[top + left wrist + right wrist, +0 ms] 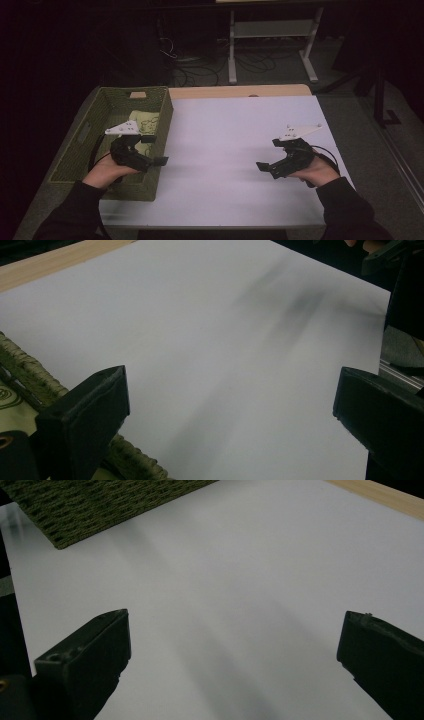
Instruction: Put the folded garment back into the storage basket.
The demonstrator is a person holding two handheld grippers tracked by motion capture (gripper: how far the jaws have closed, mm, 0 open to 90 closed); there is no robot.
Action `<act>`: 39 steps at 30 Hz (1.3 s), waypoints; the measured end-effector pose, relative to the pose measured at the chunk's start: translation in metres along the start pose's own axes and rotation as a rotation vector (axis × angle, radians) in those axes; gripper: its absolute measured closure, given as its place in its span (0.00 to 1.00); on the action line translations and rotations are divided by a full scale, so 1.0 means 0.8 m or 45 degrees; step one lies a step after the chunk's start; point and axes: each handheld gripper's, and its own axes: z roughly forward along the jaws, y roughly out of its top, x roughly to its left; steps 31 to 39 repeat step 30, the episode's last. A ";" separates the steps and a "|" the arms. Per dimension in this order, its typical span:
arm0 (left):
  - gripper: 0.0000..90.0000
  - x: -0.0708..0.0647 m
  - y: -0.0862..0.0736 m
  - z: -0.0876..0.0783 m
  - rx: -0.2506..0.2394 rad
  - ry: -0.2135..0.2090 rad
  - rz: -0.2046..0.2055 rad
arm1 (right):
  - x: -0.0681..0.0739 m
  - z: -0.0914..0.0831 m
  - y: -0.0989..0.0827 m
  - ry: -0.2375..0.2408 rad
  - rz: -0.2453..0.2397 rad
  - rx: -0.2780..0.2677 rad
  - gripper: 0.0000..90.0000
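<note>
Over the right rim of the green woven basket (87,145), the left gripper (150,152) hangs with its jaws spread wide and empty, pointing out across the white tabletop (225,145). A pale printed cloth (145,122) lies inside the basket, behind and to the left of those jaws; its long axis cannot be told, since the gripper covers part of it. The left gripper is by far the nearer. The right gripper (265,167) is held well apart, low over the bare tabletop, jaws likewise spread and empty, facing the basket. Only the basket wall stands between the jaws and the cloth; reaching it probably calls for turning back and dipping inside.
</note>
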 end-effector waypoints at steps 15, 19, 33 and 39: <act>0.01 -0.001 0.000 -0.002 -0.010 -0.020 0.005 | -0.006 -0.010 -0.008 -0.013 0.024 -0.045 0.01; 0.01 -0.002 0.000 -0.003 -0.012 -0.023 0.008 | -0.007 -0.011 -0.007 -0.011 0.023 -0.051 0.01; 0.01 -0.003 0.000 -0.003 -0.013 -0.019 0.010 | -0.006 -0.013 -0.006 -0.008 0.024 -0.062 0.01; 0.01 -0.003 0.000 -0.003 -0.013 -0.019 0.010 | -0.006 -0.013 -0.006 -0.008 0.024 -0.062 0.01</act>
